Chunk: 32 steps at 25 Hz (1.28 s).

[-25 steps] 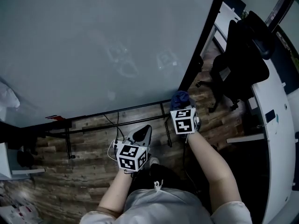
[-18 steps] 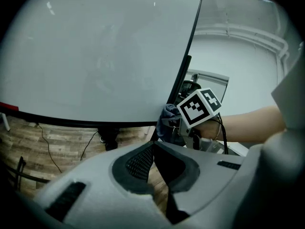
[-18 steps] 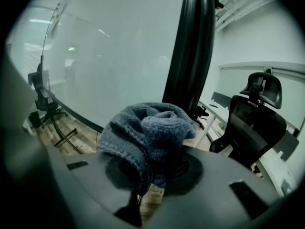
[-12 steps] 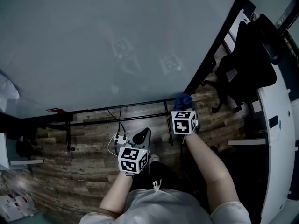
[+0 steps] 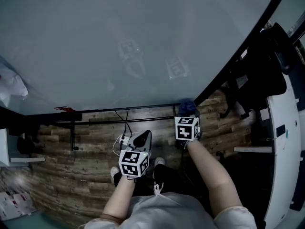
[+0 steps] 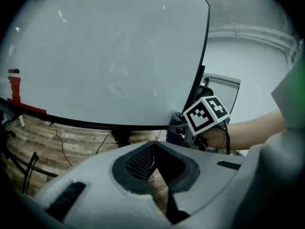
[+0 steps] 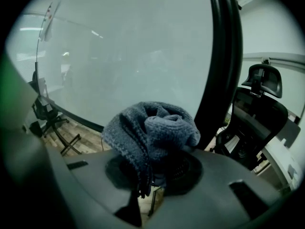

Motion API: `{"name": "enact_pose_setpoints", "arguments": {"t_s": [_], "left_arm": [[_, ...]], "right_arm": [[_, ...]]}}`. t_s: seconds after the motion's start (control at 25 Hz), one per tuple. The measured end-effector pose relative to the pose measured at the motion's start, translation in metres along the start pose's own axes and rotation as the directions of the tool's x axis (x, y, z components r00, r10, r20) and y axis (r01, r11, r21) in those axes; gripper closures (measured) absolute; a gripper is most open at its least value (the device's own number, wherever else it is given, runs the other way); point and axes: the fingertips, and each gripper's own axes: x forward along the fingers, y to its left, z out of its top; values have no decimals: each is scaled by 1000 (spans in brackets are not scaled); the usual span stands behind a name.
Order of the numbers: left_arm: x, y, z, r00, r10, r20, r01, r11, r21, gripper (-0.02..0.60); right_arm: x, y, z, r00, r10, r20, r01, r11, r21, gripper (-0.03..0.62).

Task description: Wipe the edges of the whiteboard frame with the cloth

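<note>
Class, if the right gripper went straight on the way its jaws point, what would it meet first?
The right gripper, shut on a grey knitted cloth, points at the lower right corner of the pale whiteboard. The cloth would likely meet the black frame there first; depth is unclear.

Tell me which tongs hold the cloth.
The right tongs: they are shut on the grey-blue knitted cloth by a corner of the whiteboard frame. The left tongs are shut with nothing between them.

No writing is legible; the left tool (image 5: 145, 137) and right tool (image 5: 187, 112) bear only square marker patterns.
</note>
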Motion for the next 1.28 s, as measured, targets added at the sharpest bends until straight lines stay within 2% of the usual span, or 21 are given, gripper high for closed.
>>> {"name": "enact_pose_setpoints", "arguments": {"t_s": [0.44, 0.68, 0.8, 0.92, 1.08, 1.28], "left_arm": [[-53, 80, 20, 1000, 19, 23, -19, 1000, -19, 563], [-93, 132, 22, 998, 51, 26, -50, 998, -41, 563], [-112, 158, 23, 998, 64, 24, -63, 997, -47, 563], [-133, 181, 22, 997, 68, 21, -67, 996, -53, 563], [-159, 218, 28, 996, 79, 27, -78, 996, -32, 563], [-195, 260, 33, 995, 90, 48, -89, 996, -29, 563]], "right_arm": [[1, 98, 23, 999, 22, -28, -22, 1000, -2, 517], [2, 158, 32, 999, 10, -42, -9, 999, 33, 517], [3, 191, 42, 999, 34, -42, -32, 998, 45, 517], [2, 227, 48, 997, 61, -55, -55, 993, 104, 517], [3, 267, 59, 997, 51, -61, -42, 989, 142, 517], [-2, 329, 75, 995, 75, -59, -66, 988, 141, 517]]}}
